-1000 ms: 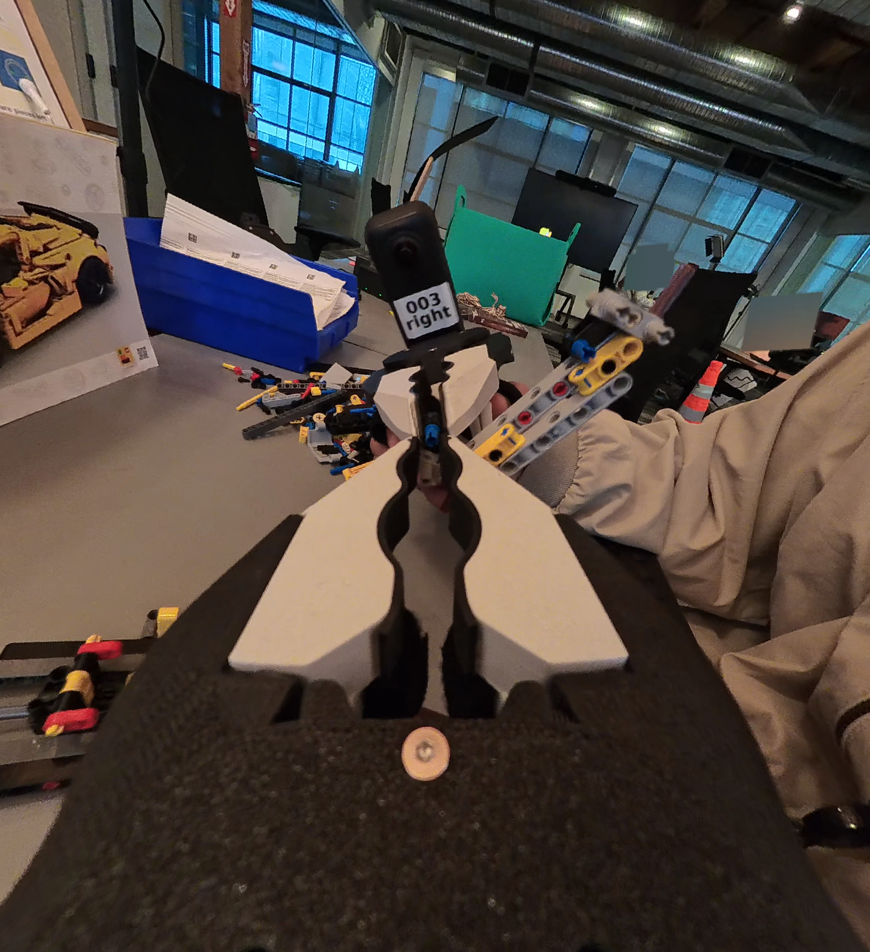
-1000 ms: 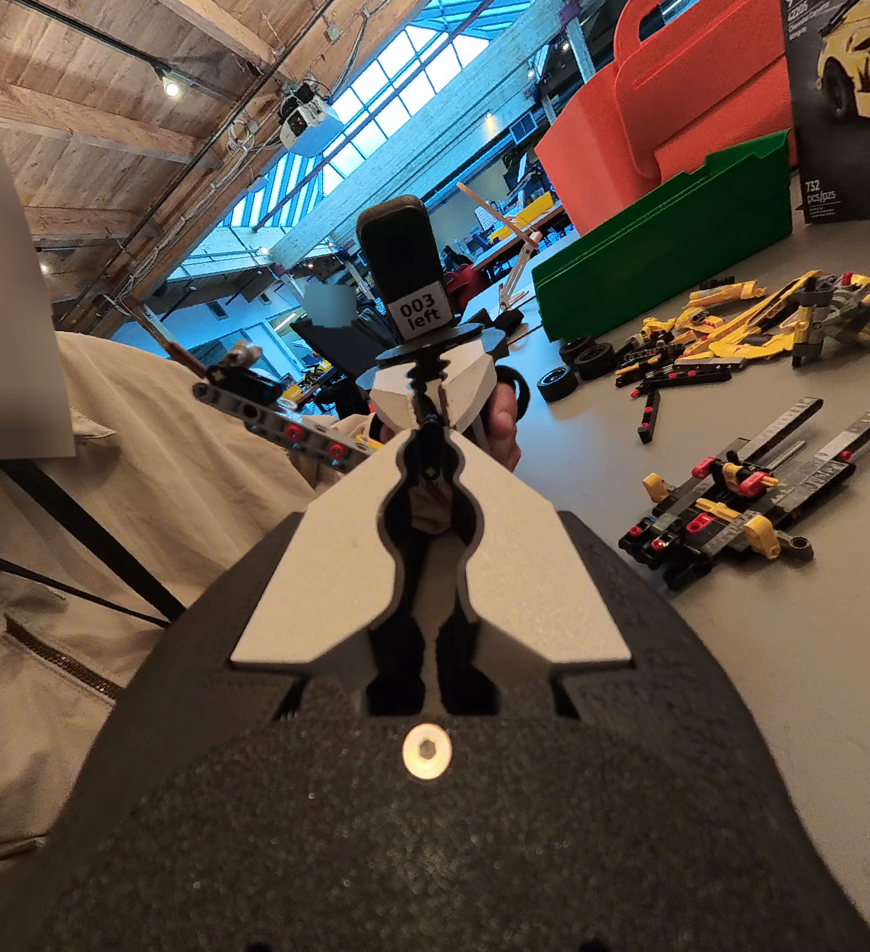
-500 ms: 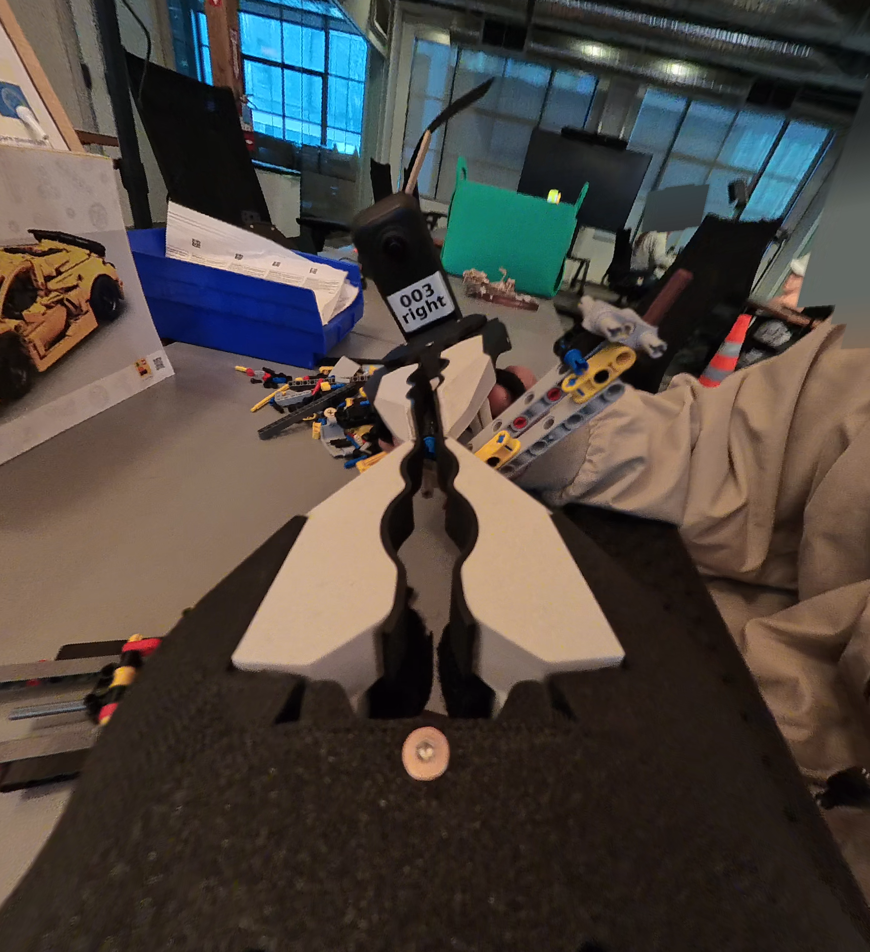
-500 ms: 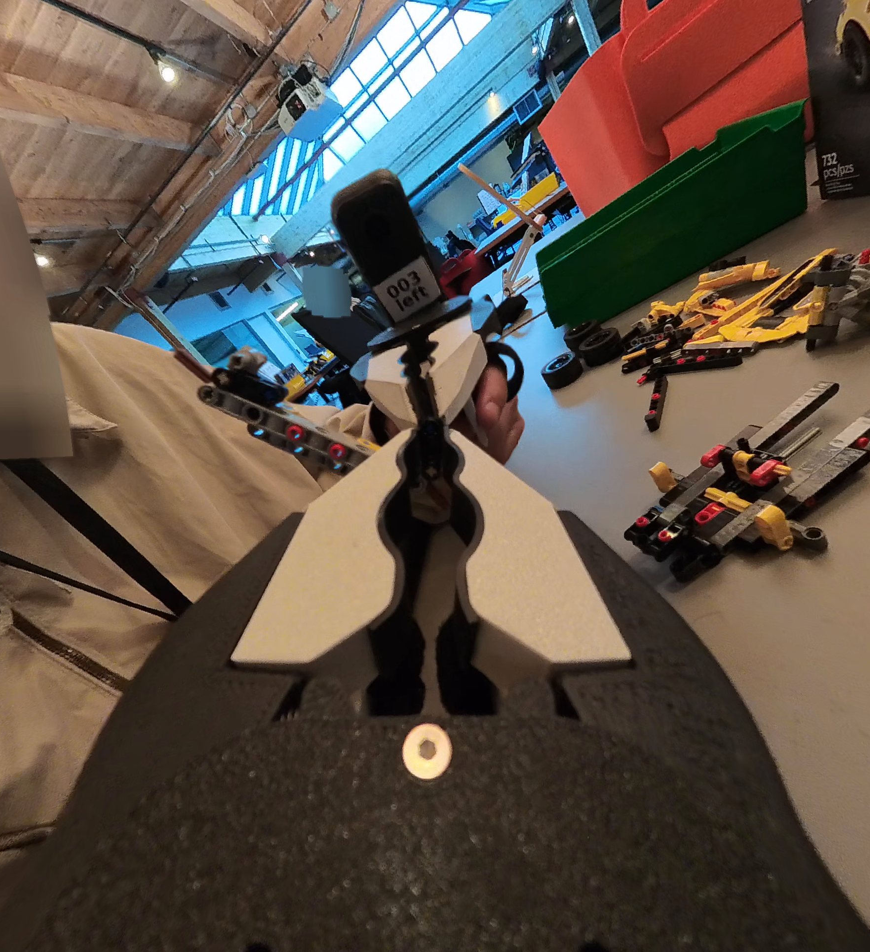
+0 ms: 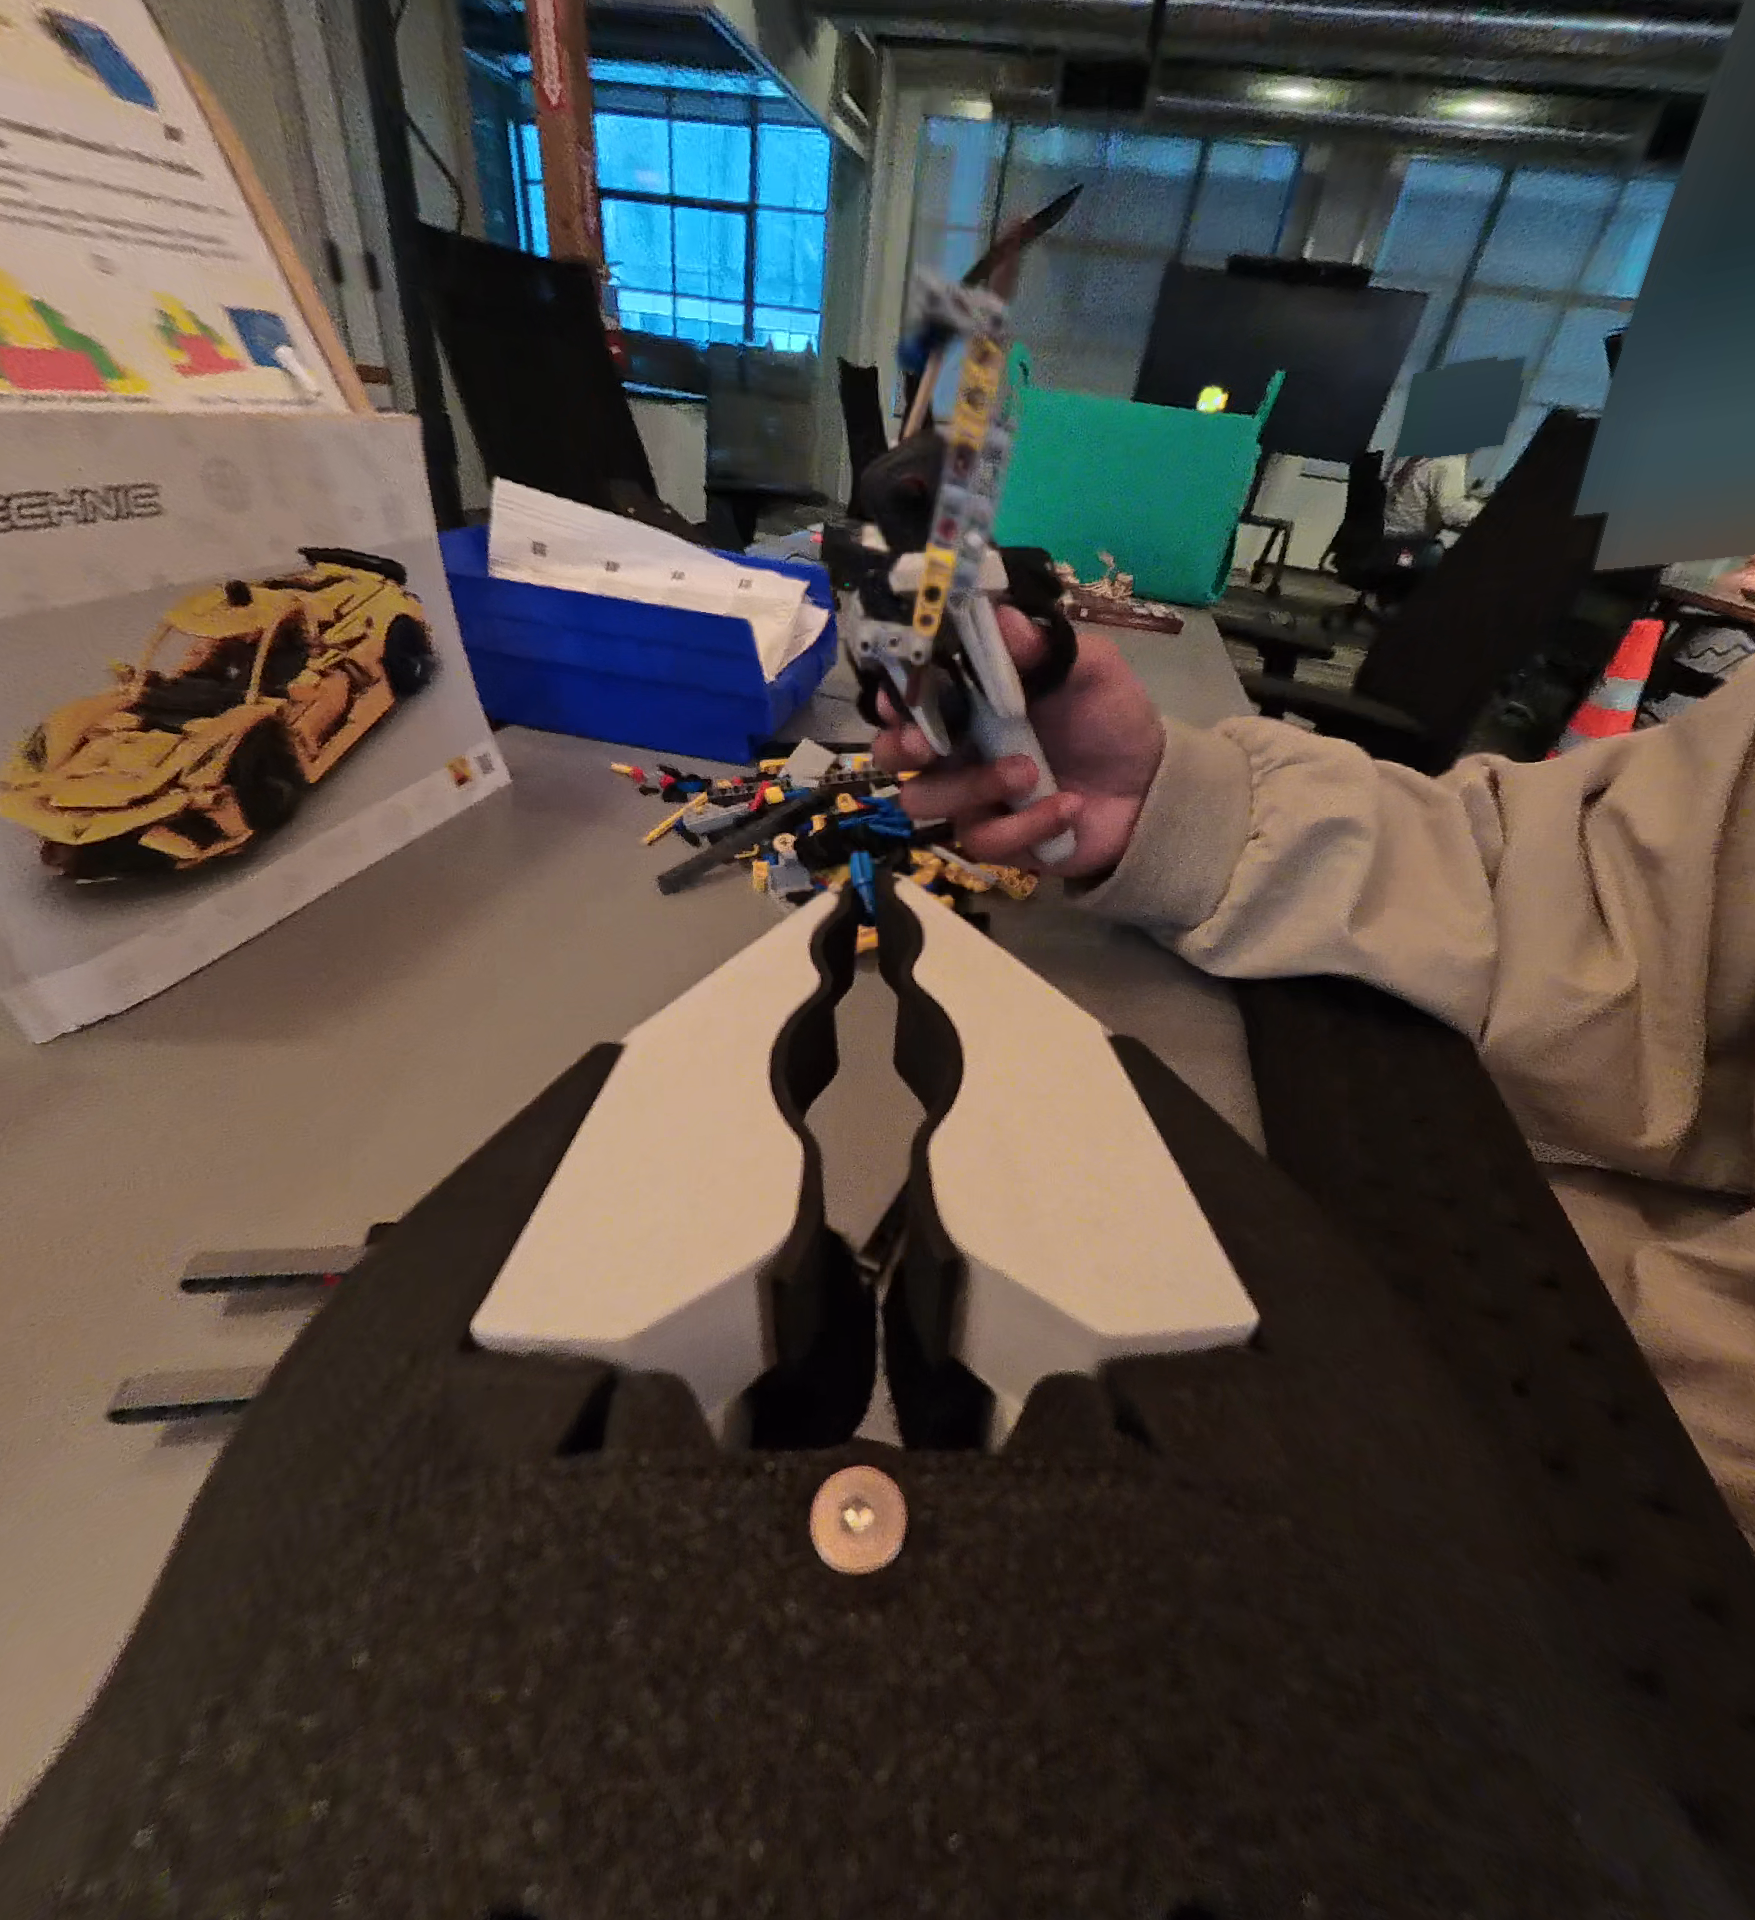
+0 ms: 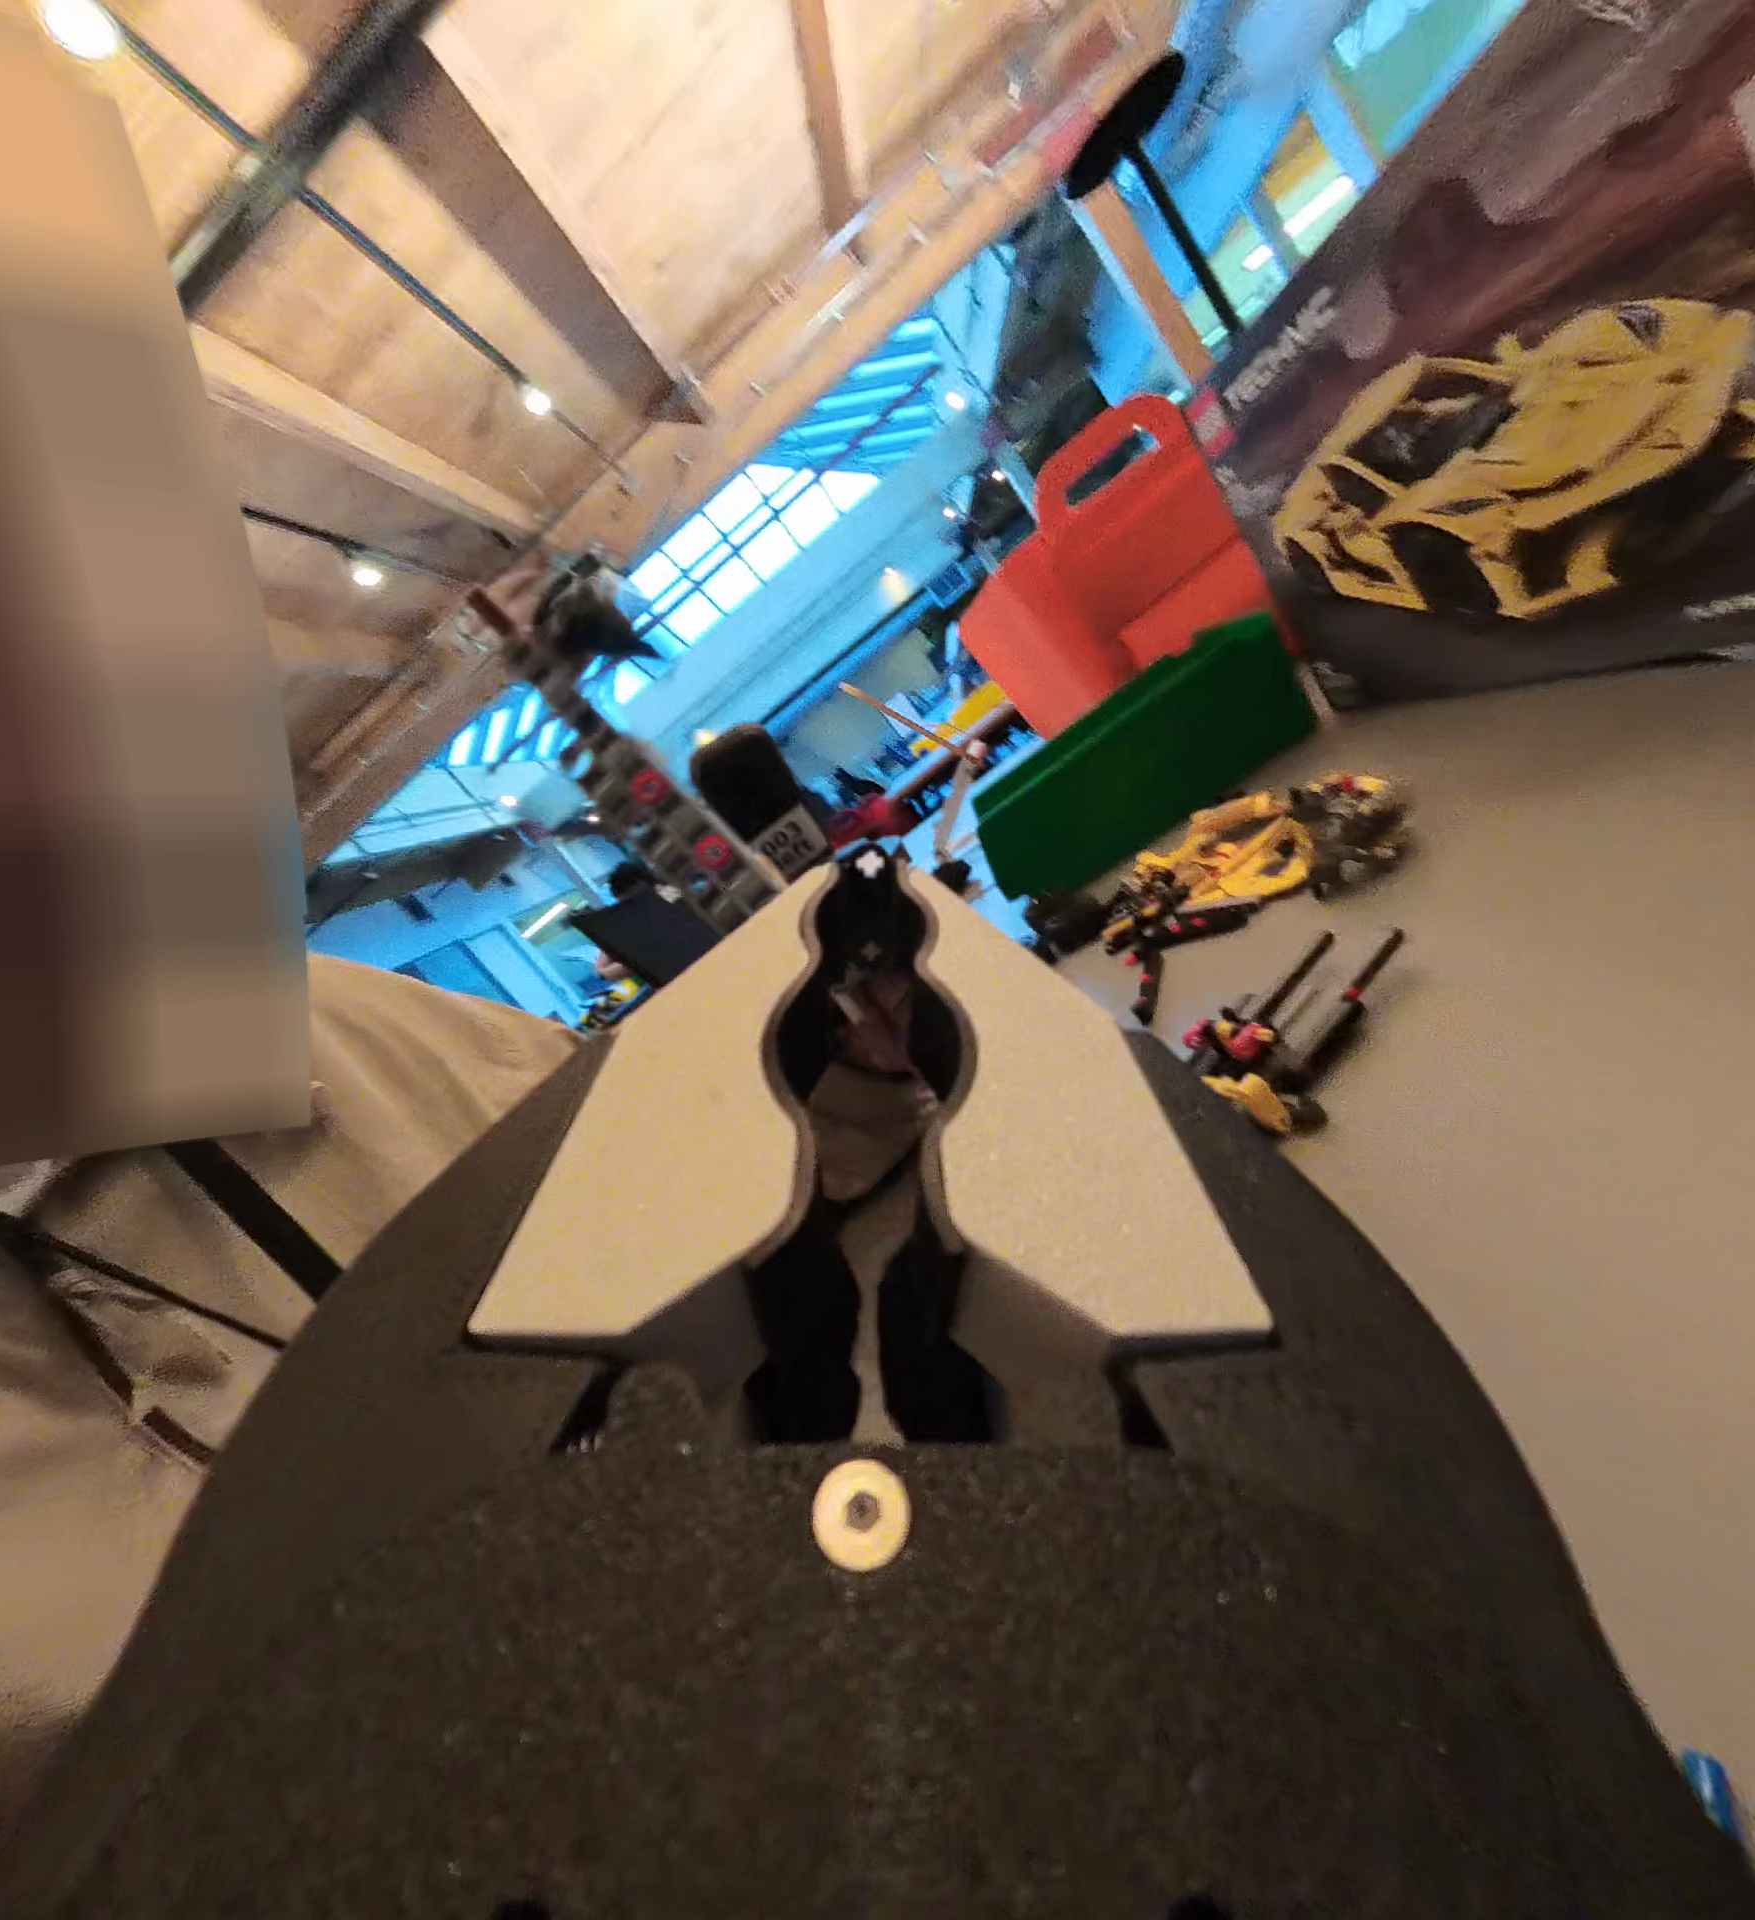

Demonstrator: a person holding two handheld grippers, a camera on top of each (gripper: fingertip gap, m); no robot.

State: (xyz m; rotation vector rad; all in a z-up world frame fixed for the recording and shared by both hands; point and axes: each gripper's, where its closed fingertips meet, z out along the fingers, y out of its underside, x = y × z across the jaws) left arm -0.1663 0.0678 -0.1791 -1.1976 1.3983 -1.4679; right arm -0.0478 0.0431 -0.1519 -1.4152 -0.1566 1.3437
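My left gripper [image 5: 862, 902] is shut on a small blue pin [image 5: 861, 875] at its tips, held above the grey table in front of a pile of loose building parts [image 5: 811, 821]. My right gripper [image 6: 865, 883] is shut on a long grey-and-yellow beam assembly [image 6: 644, 779], which runs up and to the left from its tips. In the left wrist view a hand [image 5: 1049, 748] holds that right gripper [image 5: 914, 644] beyond my left gripper's tips, with the beam assembly [image 5: 968, 457] standing nearly upright. The two grippers are apart. The right wrist view is blurred.
A blue bin with papers [image 5: 634, 675] and a box picturing a yellow car [image 5: 208, 717] stand at the back left. The right wrist view shows a green bin [image 6: 1143, 758], a red container [image 6: 1112, 582], a yellow car section [image 6: 1257, 852] and a black beam frame [image 6: 1288, 1018]. My hands' fingertips stand some 12 cm from each other.
The grippers were tip to tip and have drawn apart. The right gripper has swung the beam assembly from slanted to nearly upright. The left gripper keeps the blue pin.
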